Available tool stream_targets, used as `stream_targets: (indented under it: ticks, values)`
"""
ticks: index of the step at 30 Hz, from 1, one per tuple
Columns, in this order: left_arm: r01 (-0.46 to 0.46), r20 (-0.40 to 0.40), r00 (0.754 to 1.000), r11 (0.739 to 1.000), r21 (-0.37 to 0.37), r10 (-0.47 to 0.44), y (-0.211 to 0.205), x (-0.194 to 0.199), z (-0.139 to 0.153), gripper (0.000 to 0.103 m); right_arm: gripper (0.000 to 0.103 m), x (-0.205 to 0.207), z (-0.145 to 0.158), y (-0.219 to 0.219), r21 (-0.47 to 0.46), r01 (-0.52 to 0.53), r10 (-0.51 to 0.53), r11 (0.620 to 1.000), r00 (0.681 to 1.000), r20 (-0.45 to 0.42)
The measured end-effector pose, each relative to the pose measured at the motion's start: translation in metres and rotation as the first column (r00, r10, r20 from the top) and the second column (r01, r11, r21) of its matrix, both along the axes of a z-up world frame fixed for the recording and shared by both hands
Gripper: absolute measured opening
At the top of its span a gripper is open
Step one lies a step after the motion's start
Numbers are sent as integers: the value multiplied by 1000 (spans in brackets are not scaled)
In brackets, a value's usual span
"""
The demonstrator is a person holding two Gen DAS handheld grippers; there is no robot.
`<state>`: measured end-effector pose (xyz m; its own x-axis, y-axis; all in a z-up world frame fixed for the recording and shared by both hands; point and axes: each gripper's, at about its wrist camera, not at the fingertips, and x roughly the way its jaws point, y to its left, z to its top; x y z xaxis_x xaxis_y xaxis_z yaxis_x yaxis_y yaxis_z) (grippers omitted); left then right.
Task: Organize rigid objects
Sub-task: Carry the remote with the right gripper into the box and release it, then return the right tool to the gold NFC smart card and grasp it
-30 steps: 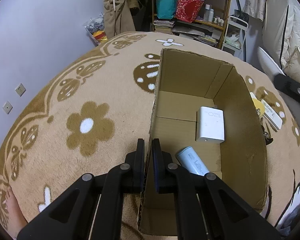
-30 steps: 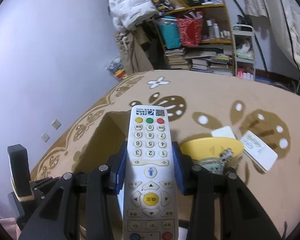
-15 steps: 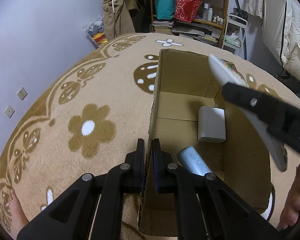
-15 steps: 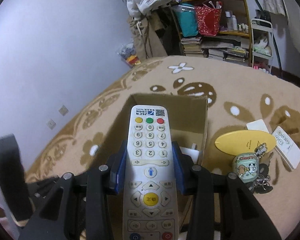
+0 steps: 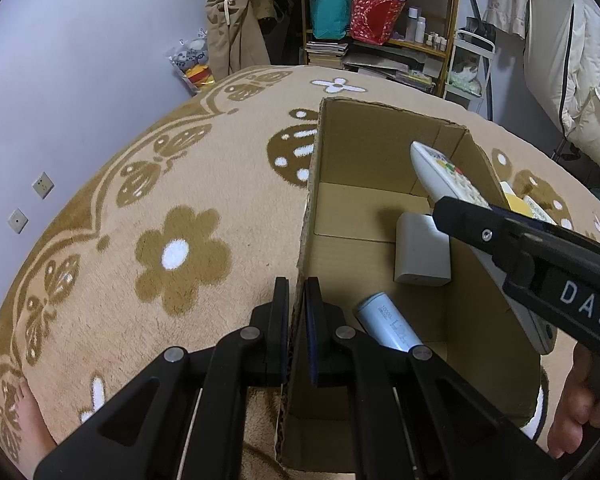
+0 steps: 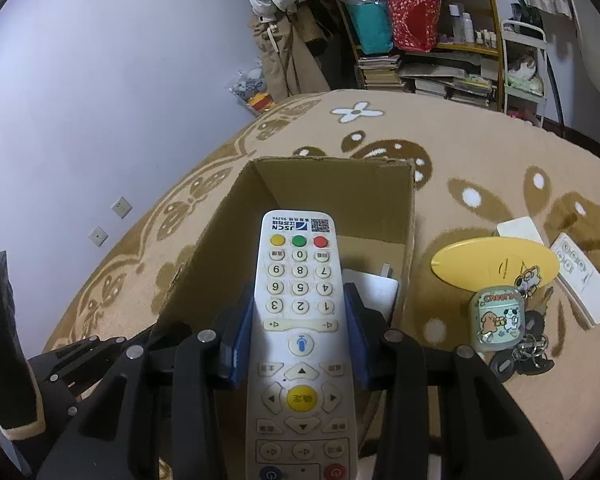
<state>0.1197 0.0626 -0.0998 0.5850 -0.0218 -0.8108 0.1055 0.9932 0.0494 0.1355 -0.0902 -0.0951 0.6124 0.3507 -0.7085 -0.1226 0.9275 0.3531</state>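
L gripper [image 5: 297, 304] is clenched on the left wall of the open cardboard box [image 5: 364, 152], one jaw inside and one outside; R gripper [image 6: 300, 312] grasps a white remote control [image 6: 300, 320] by its long sides, buttons up, tip slanting down over the box interior. Inside on the box floor lie a white charger block [image 5: 420, 252] toward the far right corner and a pale blue power bank [image 5: 392, 328] near the front. On the carpet [image 6: 480, 152] just right of the box's right wall: yellow oval mirror [image 6: 496, 264], cartoon earbud case [image 6: 498, 318] w/ keys [image 6: 524, 356], white cards [image 6: 580, 284].
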Motion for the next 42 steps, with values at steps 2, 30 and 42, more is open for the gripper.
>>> stream_targets:
  ticks: [2,30,42]
  values:
    - [2,2,1000,1000,9,-2,0,0,0,7,45,0,-3,0,3,7,-7,1000,1000,-18]
    - [-1,-3,1000,1000,2,1,4,1,-5,7,84,-26,30,-20,3,43,-43,999,998,53]
    - [-1,-3,1000,1000,-6,1,4,0,-5,7,101,-41,36,-67,-161,172,-178,972,984,-24]
